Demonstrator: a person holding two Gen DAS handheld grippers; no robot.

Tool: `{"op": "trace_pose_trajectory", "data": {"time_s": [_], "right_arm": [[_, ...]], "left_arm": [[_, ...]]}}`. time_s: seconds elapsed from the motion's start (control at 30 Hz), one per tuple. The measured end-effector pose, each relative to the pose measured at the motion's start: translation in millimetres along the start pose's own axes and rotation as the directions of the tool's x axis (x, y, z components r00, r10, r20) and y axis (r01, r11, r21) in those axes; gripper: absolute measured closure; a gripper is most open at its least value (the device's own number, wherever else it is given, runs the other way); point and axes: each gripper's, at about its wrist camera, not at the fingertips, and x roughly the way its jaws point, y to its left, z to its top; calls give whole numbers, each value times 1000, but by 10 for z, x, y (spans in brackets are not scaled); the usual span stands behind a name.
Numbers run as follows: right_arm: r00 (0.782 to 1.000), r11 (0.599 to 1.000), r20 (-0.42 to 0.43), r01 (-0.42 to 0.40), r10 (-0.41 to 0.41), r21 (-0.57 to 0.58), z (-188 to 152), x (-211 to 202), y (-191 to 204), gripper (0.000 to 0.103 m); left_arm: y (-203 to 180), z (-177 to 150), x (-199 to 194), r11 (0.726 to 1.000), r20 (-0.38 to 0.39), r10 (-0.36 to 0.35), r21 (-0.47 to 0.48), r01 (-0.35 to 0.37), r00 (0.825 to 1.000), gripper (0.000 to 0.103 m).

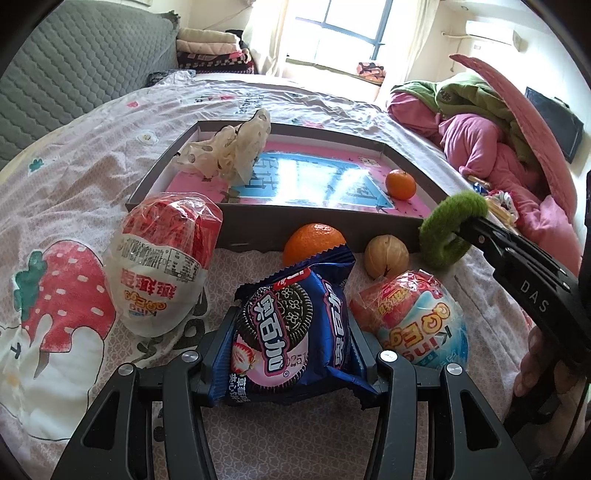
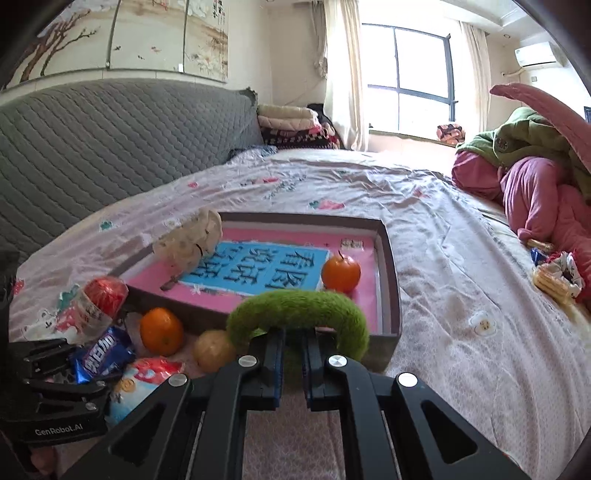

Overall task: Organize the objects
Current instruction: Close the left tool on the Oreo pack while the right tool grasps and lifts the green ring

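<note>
i see a flat box lying on the bed. in the box, a crumpled bag sits at the far left and a small orange at the right. just in front of the box lie a bigger orange and, to its right, a nut. nearer to me, a cookie pack lies between two wrapped eggs, one on the left and one on the right. a fuzzy ring is at the box's near right corner.

Bright blown-out window backlight, fisheye-warped edges, sharp foreground.
</note>
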Motion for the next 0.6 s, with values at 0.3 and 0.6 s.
{"op": "trace_pose_trajectory", "data": {"time_s": [0.3, 0.6], "right_arm": [[1000, 1000, 28, 9, -9, 17, 79, 8, -21, 95], [996, 1000, 93, -1, -2, 25, 150, -130, -44, 95]], "left_arm": [[-9, 14, -20, 1000, 5, -16, 1, 16, 1000, 50], [-38, 55, -143, 1000, 55, -23, 5, 23, 998, 50]]}}
